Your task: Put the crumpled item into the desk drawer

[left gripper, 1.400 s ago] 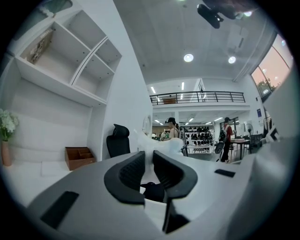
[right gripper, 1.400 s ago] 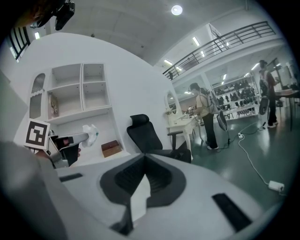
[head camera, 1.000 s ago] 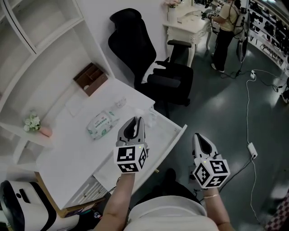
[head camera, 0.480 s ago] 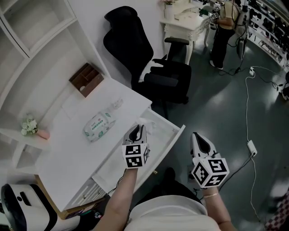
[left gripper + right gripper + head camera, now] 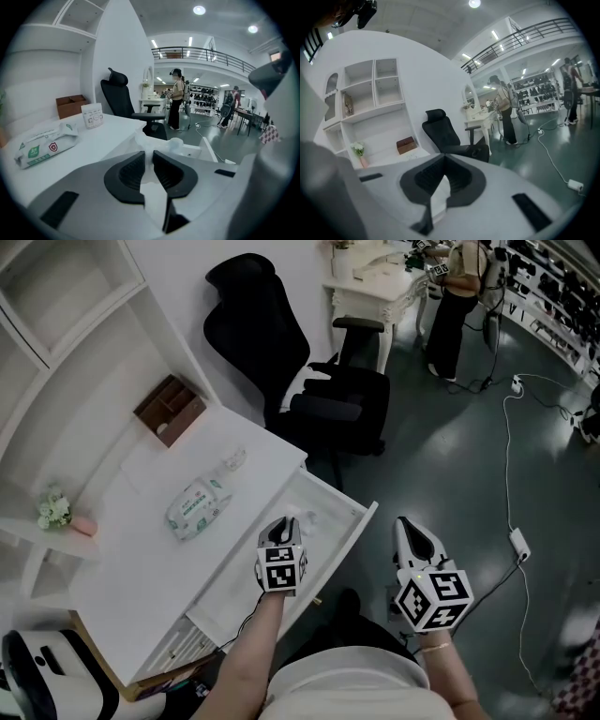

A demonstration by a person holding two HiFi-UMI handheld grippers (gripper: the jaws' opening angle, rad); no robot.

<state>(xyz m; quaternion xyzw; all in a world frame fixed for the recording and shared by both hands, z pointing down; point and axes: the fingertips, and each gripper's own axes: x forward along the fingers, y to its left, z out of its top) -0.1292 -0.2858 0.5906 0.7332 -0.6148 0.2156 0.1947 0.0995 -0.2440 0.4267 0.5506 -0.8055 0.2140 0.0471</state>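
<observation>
Within the last second the left gripper (image 5: 286, 527) has moved off the bench (image 5: 141, 559) edge and is now over the open drawer (image 5: 349, 531), which sticks out from the bench toward 4 o'clock. In the left gripper view its jaws are almost closed, and they pinch a thin part of the crumpled item (image 5: 140, 138). The rest of the item bulges out past the tips, toward 1 o'clock in the head view, low inside the drawer. It seems the carrying is nearly finished and only the release is left: the jaws must open so that the item stays inside. The right gripper (image 5: 405, 527) hangs at 3 o'clock of the drawer, over the floor, jaws pressed together with nothing between them. The wipes pack (image 5: 199, 504) lies untouched on the bench.
</observation>
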